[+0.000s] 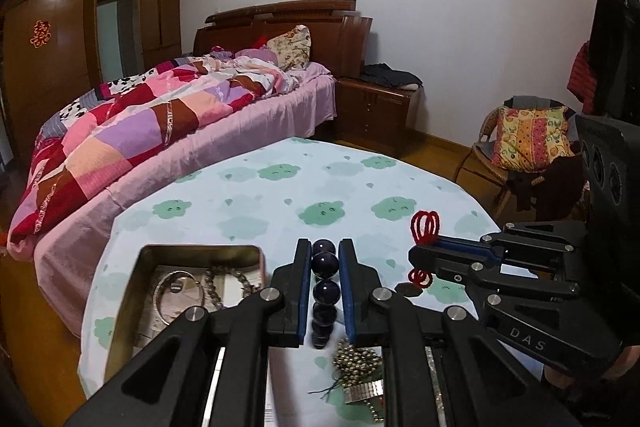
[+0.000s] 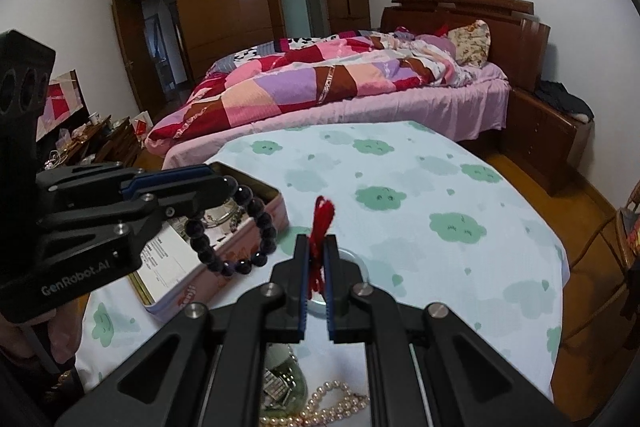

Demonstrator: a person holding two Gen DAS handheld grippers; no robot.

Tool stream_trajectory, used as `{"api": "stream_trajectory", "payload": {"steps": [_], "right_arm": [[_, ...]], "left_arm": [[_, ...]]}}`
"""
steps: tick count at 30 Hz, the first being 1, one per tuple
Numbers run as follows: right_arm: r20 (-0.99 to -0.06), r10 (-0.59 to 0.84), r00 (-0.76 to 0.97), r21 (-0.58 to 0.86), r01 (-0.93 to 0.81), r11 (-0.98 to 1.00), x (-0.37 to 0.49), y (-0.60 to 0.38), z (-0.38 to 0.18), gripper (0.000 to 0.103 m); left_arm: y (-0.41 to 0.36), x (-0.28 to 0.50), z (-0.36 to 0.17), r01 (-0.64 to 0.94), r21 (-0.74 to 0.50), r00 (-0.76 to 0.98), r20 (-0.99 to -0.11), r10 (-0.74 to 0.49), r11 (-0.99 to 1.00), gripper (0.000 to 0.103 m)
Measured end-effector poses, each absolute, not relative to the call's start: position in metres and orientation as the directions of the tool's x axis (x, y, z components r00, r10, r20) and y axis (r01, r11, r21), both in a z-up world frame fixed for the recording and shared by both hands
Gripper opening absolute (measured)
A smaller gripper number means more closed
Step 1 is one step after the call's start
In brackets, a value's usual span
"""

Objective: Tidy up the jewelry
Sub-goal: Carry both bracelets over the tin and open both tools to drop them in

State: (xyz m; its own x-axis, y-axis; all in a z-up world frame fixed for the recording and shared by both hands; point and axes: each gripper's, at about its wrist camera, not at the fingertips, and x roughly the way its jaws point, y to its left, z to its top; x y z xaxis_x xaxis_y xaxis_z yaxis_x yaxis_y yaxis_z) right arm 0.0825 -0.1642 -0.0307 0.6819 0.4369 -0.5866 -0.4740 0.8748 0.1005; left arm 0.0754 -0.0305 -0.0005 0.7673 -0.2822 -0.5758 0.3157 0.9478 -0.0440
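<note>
In the left wrist view my left gripper (image 1: 325, 247) is shut on a bracelet of dark purple beads (image 1: 326, 293), which hangs down between its fingers. The right wrist view shows that bracelet (image 2: 258, 207) dangling as a loop from the left gripper (image 2: 218, 179), above an open pink tin (image 2: 188, 291). My right gripper (image 2: 317, 243) is shut on a thin red cord (image 2: 320, 219) that sticks up past the tips. In the left view the right gripper (image 1: 418, 253) holds the red cord's loops (image 1: 425, 227), and a dark pendant (image 1: 408, 291) hangs below.
The tin (image 1: 160, 253) holds a silver bangle (image 1: 176, 291) and a beaded strand. On the cloud-patterned tablecloth (image 2: 440, 187) lie a pile of small metal beads (image 1: 356, 359), a pearl necklace (image 2: 336, 407) and a pale ring (image 2: 360, 259). A bed stands behind the table.
</note>
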Motion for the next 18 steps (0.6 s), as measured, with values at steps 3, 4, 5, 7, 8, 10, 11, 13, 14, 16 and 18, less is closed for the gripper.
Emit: {"api": "stream_trajectory", "payload": {"steps": [3, 4, 5, 7, 8, 10, 11, 13, 14, 16, 18], "right_arm": [[-0.584, 0.443, 0.681, 0.086, -0.49, 0.867, 0.084, -0.156, -0.027, 0.009], [-0.583, 0.444, 0.68, 0.083, -0.494, 0.865, 0.084, -0.154, -0.026, 0.009], [-0.581, 0.447, 0.68, 0.077, -0.501, 0.862, 0.085, -0.151, -0.025, 0.009], [-0.579, 0.452, 0.678, 0.066, -0.514, 0.855, 0.087, -0.144, -0.022, 0.009], [-0.578, 0.455, 0.677, 0.063, -0.519, 0.853, 0.088, -0.142, -0.021, 0.009], [-0.576, 0.461, 0.675, 0.054, -0.531, 0.845, 0.09, -0.135, -0.018, 0.009], [-0.574, 0.465, 0.674, 0.048, -0.539, 0.841, 0.091, -0.13, -0.017, 0.009], [-0.571, 0.472, 0.672, 0.038, -0.552, 0.833, 0.093, -0.122, -0.014, 0.009], [-0.57, 0.475, 0.67, 0.035, -0.558, 0.829, 0.094, -0.118, -0.013, 0.009], [-0.569, 0.483, 0.665, 0.031, -0.57, 0.821, 0.095, -0.111, -0.011, 0.009], [-0.57, 0.492, 0.658, 0.024, -0.585, 0.81, 0.097, -0.102, -0.01, 0.009]], "left_arm": [[-0.023, 0.075, 0.004, 0.305, -0.048, 0.776, -0.567, -0.277, 0.951, 0.013], [-0.02, 0.075, 0.006, 0.303, -0.048, 0.779, -0.563, -0.277, 0.952, 0.013], [-0.017, 0.074, 0.008, 0.297, -0.046, 0.784, -0.559, -0.272, 0.954, 0.013], [-0.011, 0.074, 0.013, 0.288, -0.046, 0.792, -0.55, -0.265, 0.956, 0.013], [-0.008, 0.074, 0.015, 0.283, -0.044, 0.796, -0.547, -0.26, 0.958, 0.013], [-0.002, 0.076, 0.018, 0.271, -0.041, 0.803, -0.541, -0.249, 0.962, 0.013], [0.003, 0.077, 0.02, 0.262, -0.039, 0.807, -0.538, -0.241, 0.964, 0.013], [0.009, 0.078, 0.021, 0.249, -0.037, 0.812, -0.536, -0.23, 0.968, 0.013], [0.014, 0.079, 0.021, 0.239, -0.038, 0.815, -0.535, -0.221, 0.97, 0.013], [0.02, 0.081, 0.021, 0.228, -0.037, 0.818, -0.535, -0.212, 0.973, 0.013], [0.026, 0.083, 0.02, 0.215, -0.036, 0.819, -0.537, -0.2, 0.976, 0.013]]}}
